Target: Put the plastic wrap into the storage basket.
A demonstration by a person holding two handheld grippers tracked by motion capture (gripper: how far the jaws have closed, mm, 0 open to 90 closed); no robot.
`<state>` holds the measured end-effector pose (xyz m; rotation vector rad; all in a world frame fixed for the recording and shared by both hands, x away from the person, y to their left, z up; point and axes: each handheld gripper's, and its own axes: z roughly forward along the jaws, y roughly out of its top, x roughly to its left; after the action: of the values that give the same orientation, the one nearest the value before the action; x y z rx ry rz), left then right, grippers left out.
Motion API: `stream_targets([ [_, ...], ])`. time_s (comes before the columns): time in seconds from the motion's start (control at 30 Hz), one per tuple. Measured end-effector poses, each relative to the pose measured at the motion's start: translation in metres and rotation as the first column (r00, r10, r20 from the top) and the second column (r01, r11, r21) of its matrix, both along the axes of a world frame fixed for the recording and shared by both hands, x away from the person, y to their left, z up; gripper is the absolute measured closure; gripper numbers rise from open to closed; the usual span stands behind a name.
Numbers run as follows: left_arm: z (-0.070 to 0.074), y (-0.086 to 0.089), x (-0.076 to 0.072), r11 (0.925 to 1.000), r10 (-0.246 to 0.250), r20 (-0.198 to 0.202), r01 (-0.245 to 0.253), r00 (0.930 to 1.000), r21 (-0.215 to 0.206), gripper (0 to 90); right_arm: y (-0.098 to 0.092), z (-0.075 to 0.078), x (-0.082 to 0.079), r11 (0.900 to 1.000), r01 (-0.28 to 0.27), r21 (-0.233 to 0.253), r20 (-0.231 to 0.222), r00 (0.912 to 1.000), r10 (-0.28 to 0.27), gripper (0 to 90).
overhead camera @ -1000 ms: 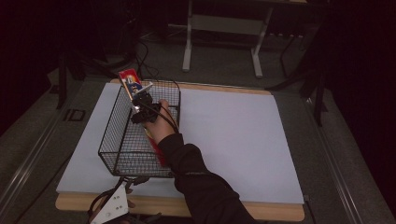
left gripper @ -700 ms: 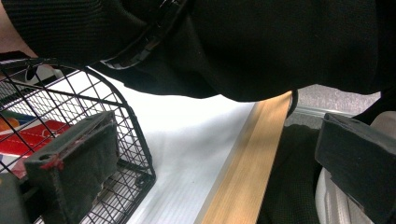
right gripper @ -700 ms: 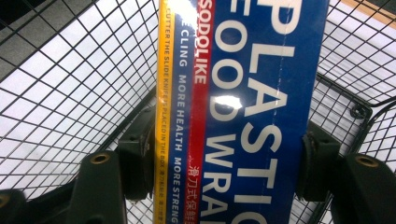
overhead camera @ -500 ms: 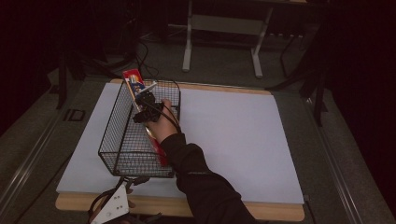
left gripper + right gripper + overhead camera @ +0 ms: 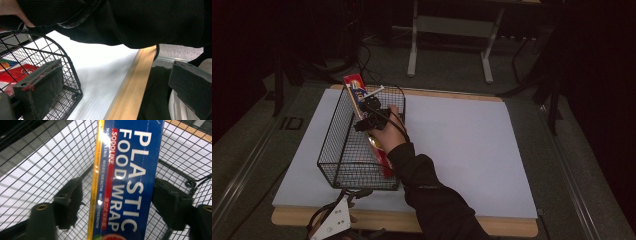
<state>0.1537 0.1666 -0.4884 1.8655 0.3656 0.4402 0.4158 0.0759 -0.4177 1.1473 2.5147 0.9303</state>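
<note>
Now, the scene in labelled lines:

Thing in hand: a long box of plastic food wrap (image 5: 130,177), blue and red, with a yellow strip on one edge.

Where it is: inside the black wire basket (image 5: 343,150), leaning slantwise; the lower end is on the basket floor near the person, the upper end (image 5: 354,87) rises above the far rim.

Right hand-held gripper (image 5: 373,117): it reaches into the basket, with one jaw on each side of the box. In the right gripper view the right jaw seems to touch the blue face; on the left a small gap shows beside the yellow edge. So I judge it is loose around the box, not clamped.

Left hand-held gripper (image 5: 334,225): it waits low at the near edge of the tabletop (image 5: 462,150), jaws spread apart, holding nothing.

Handling: I judge the box is light and stiff, made of thin cardboard with a glossy, rather slippery print. Too strong a squeeze may dent it.

Where to take hold: across the narrow width near the middle, so that the long box will not swing or tip.

Basket contents: the wrap box, and a second red packet (image 5: 17,72) lying on the basket floor, seen through the mesh in the left gripper view.

Risk: the raised end can catch on the wire rim.
</note>
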Motion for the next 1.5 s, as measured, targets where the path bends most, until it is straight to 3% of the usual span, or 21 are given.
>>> stream_targets([
  [0.2,-0.001,-0.001,0.001,1.0,-0.001,-0.005,0.001,1.0,0.008,0.2,-0.015,0.005,-0.009,0.996,-0.072,0.058,0.014,0.9974,0.071,14.6],
  [0.27,-0.001,-0.001,0.001,1.0,-0.001,-0.007,0.001,1.0,0.01,0.2,-0.021,0.006,-0.01,0.994,-0.092,0.056,0.014,0.9957,0.091,14.3],
  [0.4,-0.002,-0.002,0.002,0.9999,0.0,-0.011,0.0,0.9999,0.014,0.2,-0.036,0.013,-0.014,0.99,-0.095,0.104,0.023,0.9954,0.093,13.7],
  [0.7,-0.003,-0.003,0.002,0.9998,-0.002,-0.015,0.002,0.9999,0.021,0.2,-0.08,0.029,-0.027,0.988,-0.084,0.13,0.096,0.9928,0.072,13.6],
  [1.13,-0.003,-0.004,0.003,0.9995,-0.001,-0.014,0.001,0.9999,0.031,0.2,-0.14,0.022,-0.043,0.984,-0.063,0.166,0.103,0.9936,0.046,13.7],
  [1.5,-0.003,-0.005,0.002,0.9996,0.0,-0.013,0.0,0.9999,0.03,0.2,-0.187,0.003,-0.056,0.988,-0.045,0.148,0.108,0.9937,0.029,13.7],
])
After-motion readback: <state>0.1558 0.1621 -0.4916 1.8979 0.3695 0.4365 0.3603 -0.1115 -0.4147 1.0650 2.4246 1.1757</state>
